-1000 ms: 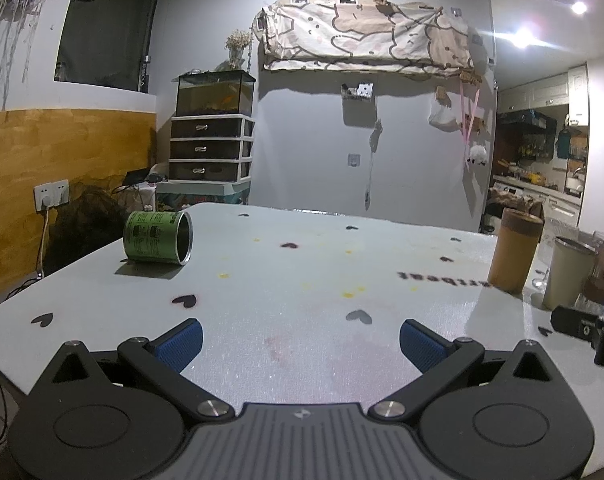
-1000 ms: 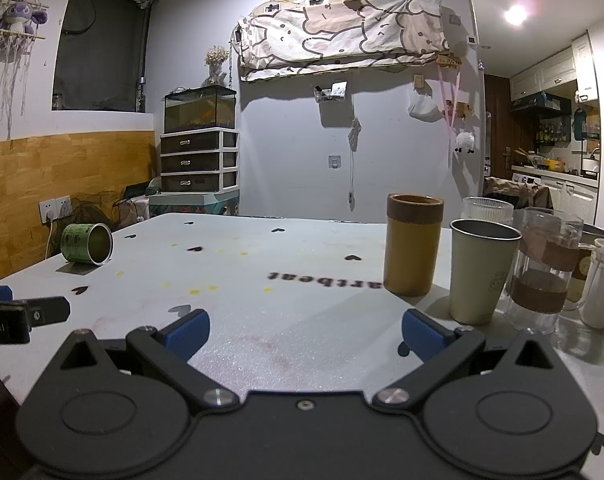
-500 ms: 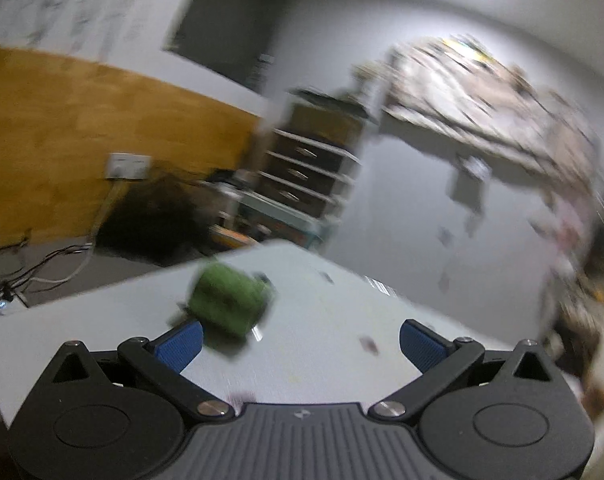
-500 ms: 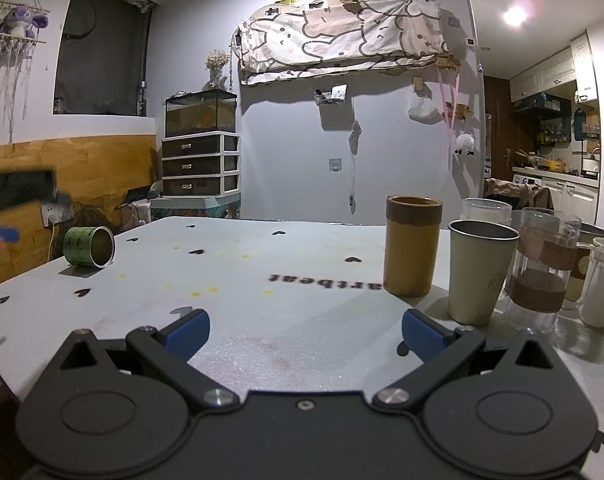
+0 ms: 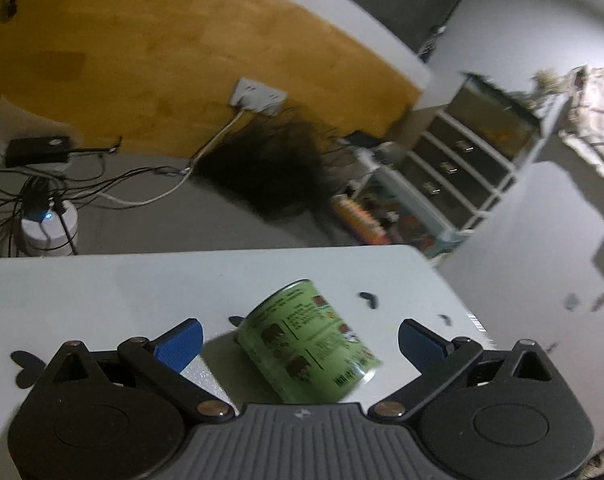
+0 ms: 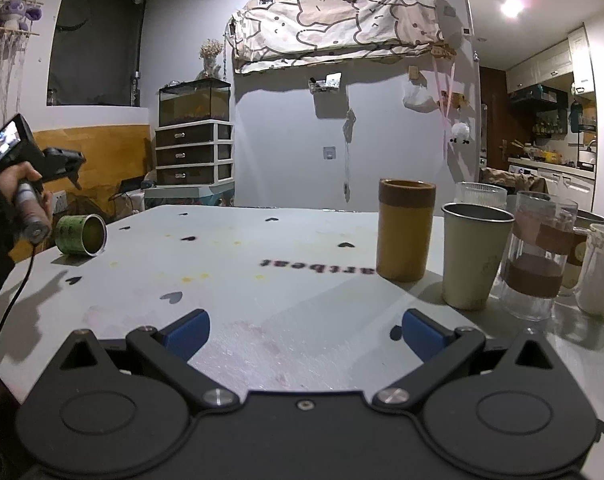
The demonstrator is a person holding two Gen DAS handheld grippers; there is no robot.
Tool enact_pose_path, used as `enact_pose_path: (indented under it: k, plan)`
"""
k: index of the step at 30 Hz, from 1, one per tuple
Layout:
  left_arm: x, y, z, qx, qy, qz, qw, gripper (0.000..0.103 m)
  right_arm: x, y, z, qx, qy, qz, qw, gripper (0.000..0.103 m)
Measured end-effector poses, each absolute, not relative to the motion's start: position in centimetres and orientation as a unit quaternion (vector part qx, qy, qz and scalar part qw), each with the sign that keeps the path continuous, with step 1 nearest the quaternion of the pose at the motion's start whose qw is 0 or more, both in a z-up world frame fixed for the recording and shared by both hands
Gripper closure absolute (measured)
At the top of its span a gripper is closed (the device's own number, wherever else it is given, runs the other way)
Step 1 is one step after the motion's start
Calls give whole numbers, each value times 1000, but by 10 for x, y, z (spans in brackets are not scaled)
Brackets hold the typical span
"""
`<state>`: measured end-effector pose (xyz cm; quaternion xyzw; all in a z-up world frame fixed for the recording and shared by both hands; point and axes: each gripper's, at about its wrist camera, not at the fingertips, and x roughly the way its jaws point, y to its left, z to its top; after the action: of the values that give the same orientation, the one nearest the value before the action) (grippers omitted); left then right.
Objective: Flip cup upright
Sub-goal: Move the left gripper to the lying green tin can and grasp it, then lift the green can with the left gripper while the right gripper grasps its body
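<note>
Your left claw (image 5: 299,340) hangs over the green cup (image 5: 310,340), which lies on its side near the desk (image 5: 101,284) corner. Bring the wide-spread jaws down either side of the cup's wall, square across it, and close before you tip it. Nothing is gripped. Your right claw (image 6: 305,330) sits wide too, holding nothing, well apart.

Our left gripper (image 5: 299,338) tips downward, jaws spread wide; our right gripper (image 6: 305,330) sits level and low, jaws wide too.
</note>
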<state>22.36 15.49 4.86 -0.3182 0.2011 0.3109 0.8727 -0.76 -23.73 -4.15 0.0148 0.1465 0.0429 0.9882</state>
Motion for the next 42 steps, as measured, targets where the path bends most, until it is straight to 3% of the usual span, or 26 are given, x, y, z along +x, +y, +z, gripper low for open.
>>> enact_pose_path:
  k: [13,17,22,27,42]
  plan:
    - [273,174,21,-341,246,343,840,1,1,-244,-55,17,169,30,985,0]
    - [276,183,15,-390,245,308,832,14,2,-245,-56,19,172,28,985,0]
    - [273,181,17,-384,262,283,839,16,2,-246,-56,23,171,29,985,0]
    - [265,156,20,-325,304,210,871,16,-1,-249,-56,30,166,29,985,0]
    - [164,-39,13,-107,399,-161,896,17,-11,-269,-46,51,146,-4,988,0]
